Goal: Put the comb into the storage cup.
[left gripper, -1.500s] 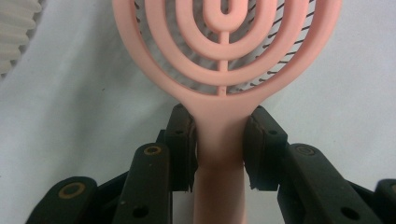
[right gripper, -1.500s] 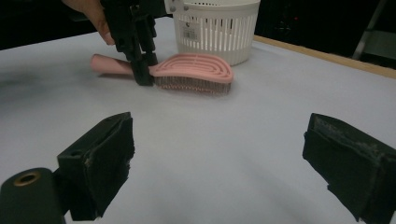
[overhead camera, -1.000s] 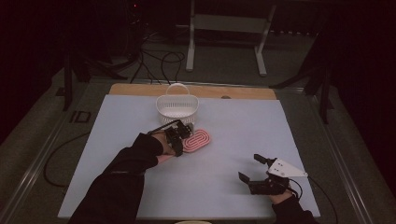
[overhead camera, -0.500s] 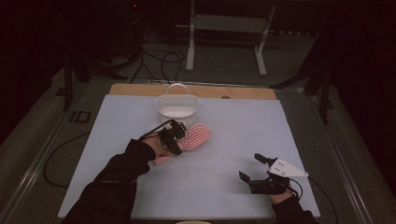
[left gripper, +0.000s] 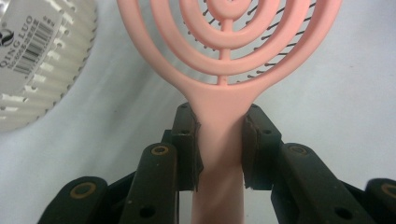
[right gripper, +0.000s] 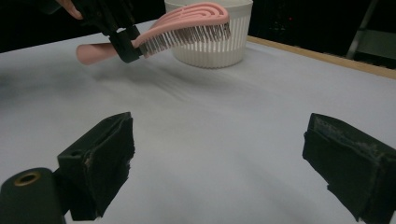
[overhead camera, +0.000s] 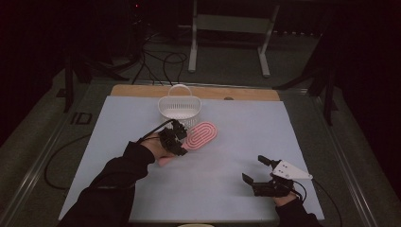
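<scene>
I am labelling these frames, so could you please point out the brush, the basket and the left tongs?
brush (overhead camera: 204, 134), high view, on its ringed head.
basket (overhead camera: 179, 106), high view, on its white slotted wall.
left tongs (left gripper: 219, 144), left gripper view, midway between the tips, shut on the brush's handle.

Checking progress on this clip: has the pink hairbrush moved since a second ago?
Yes. The pink hairbrush, clamped in the left gripper, has shifted slightly up and toward the white basket, which stays put in the high view.
</scene>
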`<state>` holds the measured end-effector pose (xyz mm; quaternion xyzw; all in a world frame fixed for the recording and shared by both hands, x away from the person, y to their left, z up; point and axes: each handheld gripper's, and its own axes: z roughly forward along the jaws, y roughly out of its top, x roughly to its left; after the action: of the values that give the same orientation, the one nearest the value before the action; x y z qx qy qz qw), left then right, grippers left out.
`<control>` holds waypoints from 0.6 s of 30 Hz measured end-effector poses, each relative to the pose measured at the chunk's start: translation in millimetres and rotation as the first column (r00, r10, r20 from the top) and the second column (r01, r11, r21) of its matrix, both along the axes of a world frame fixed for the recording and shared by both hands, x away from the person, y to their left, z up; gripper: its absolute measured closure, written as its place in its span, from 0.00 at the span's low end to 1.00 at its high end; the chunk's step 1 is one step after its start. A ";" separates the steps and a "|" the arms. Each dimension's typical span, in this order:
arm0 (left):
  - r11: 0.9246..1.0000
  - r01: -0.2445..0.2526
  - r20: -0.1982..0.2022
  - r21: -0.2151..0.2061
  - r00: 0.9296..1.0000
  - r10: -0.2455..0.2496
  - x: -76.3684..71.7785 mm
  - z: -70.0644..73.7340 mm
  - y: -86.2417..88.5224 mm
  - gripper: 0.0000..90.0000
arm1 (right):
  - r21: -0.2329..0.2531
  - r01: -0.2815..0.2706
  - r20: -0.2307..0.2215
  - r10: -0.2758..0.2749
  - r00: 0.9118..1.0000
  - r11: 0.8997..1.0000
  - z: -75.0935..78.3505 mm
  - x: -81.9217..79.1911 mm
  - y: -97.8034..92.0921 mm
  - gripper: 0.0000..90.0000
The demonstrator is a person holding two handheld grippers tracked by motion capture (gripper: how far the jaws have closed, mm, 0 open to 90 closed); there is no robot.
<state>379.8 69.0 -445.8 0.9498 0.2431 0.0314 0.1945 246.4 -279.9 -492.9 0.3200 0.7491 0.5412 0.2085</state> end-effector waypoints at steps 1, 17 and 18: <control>1.000 -0.001 0.000 -0.008 1.000 0.001 -0.5 1.4 0.3 0.80 | 0.002 -0.001 -0.001 0.001 1.000 1.000 -0.2 0.1 0.0 0.10; 0.993 -0.005 0.078 -0.115 0.997 0.014 -12.4 11.7 5.7 0.80 | 0.001 0.002 0.002 -0.002 1.000 1.000 0.2 0.0 0.0 0.10; 0.992 -0.005 0.067 -0.124 0.998 0.013 -13.0 12.0 6.3 0.80 | 0.001 0.002 0.002 -0.002 1.000 1.000 0.1 0.0 0.1 0.10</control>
<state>366.8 75.4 -433.7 0.9332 0.2423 0.0492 0.2610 246.4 -279.8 -492.8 0.3205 0.7482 0.5418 0.2097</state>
